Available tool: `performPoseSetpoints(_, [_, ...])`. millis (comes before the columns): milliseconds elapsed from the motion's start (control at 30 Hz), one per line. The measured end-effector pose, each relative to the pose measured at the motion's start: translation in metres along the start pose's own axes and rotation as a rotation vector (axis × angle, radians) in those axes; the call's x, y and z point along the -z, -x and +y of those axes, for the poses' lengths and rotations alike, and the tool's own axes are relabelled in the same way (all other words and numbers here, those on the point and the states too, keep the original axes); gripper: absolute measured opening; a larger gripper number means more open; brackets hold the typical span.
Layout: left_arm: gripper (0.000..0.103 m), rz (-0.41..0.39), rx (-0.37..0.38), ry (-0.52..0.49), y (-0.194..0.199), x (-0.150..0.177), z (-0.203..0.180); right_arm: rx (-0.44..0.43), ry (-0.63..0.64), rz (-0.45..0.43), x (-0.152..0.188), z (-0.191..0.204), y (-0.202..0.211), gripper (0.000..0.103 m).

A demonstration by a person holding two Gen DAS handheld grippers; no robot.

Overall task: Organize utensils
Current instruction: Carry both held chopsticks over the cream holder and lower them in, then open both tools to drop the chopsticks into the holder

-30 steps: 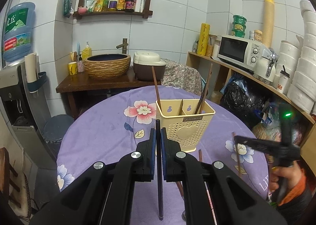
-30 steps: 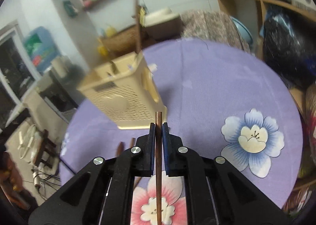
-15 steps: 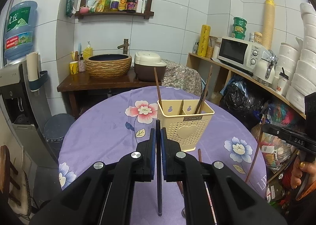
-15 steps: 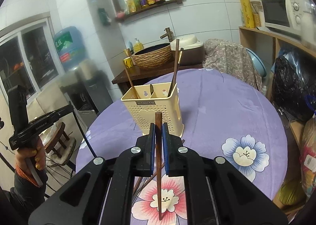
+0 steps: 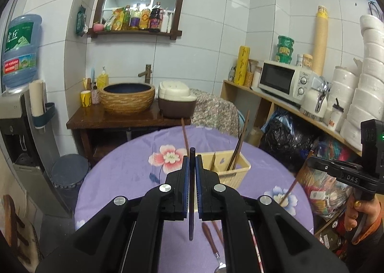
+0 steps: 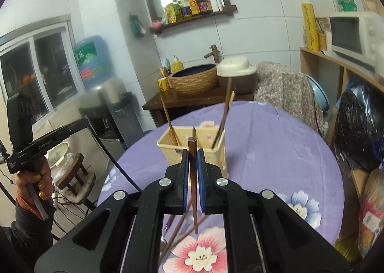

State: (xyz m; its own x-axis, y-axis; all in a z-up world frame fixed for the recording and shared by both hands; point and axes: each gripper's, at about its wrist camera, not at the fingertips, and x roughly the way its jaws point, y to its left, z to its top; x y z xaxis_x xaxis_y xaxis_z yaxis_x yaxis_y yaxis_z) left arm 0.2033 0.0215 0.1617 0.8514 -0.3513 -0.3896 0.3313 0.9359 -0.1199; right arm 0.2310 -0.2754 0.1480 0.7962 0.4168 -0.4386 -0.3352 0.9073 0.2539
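Observation:
A cream utensil basket [image 5: 234, 172] [image 6: 206, 145] stands on the purple flowered table with several chopsticks [image 5: 240, 143] upright in its compartments. My left gripper [image 5: 192, 185] is shut on a dark chopstick [image 5: 191, 213] that hangs point down, above the table in front of the basket. My right gripper [image 6: 192, 180] is shut on a brown chopstick [image 6: 194, 201], also hanging point down, short of the basket. The right gripper also shows at the right edge of the left wrist view with its brown chopstick [image 5: 289, 191].
Loose chopsticks and a spoon [image 5: 211, 239] lie on the table below my grippers; more chopsticks [image 6: 177, 225] lie by the pink flower. A sink counter with rice cooker [image 5: 176, 100] stands behind the table, and a shelf with microwave [image 5: 283, 80] to the right.
Both grippers have lifted higher with their chopsticks, so the basket now sits lower and farther in each view. The right gripper swung up from facing the tabletop to level.

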Motion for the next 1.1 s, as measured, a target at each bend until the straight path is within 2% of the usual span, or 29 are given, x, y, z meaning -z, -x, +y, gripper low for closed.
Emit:
performPoseSetpoints(133, [0.006,-0.031,0.03,0.004,0.003,-0.047,-0.005,-0.015,0.009,-0.038,-0.053,0.01,0.006,0.008])
performPoseSetpoints(300, [0.006,-0.09,0.006,-0.006,-0.004,-0.1,-0.017,0.036,0.044,-0.13,-0.126,0.026,0.009,0.008])
performPoseSetpoints(433, [0.006,-0.104,-0.002,0.014,-0.02,-0.12,-0.023,0.076,0.052,-0.17,-0.157,0.031,-0.006,0.008])
performPoseSetpoints(500, [0.006,-0.118,-0.03,0.01,-0.032,-0.123,-0.027,0.106,0.048,-0.183,-0.163,0.03,-0.018,0.008])
performPoseSetpoints(633, [0.006,-0.117,-0.075,-0.04,-0.064,-0.111,-0.037,0.15,0.045,-0.192,-0.158,0.025,-0.042,0.008])
performPoseSetpoints(733, [0.006,-0.094,-0.078,-0.059,-0.084,-0.094,-0.038,0.159,0.034,-0.154,-0.136,0.016,-0.068,0.008])
performPoseSetpoints(933, [0.006,0.045,-0.078,-0.006,-0.124,-0.043,-0.021,0.159,0.006,-0.053,-0.088,0.001,-0.105,0.008])
performPoseSetpoints(1100, [0.006,0.115,-0.087,0.017,-0.141,-0.016,-0.011,0.172,-0.005,-0.002,-0.064,-0.009,-0.12,0.008])
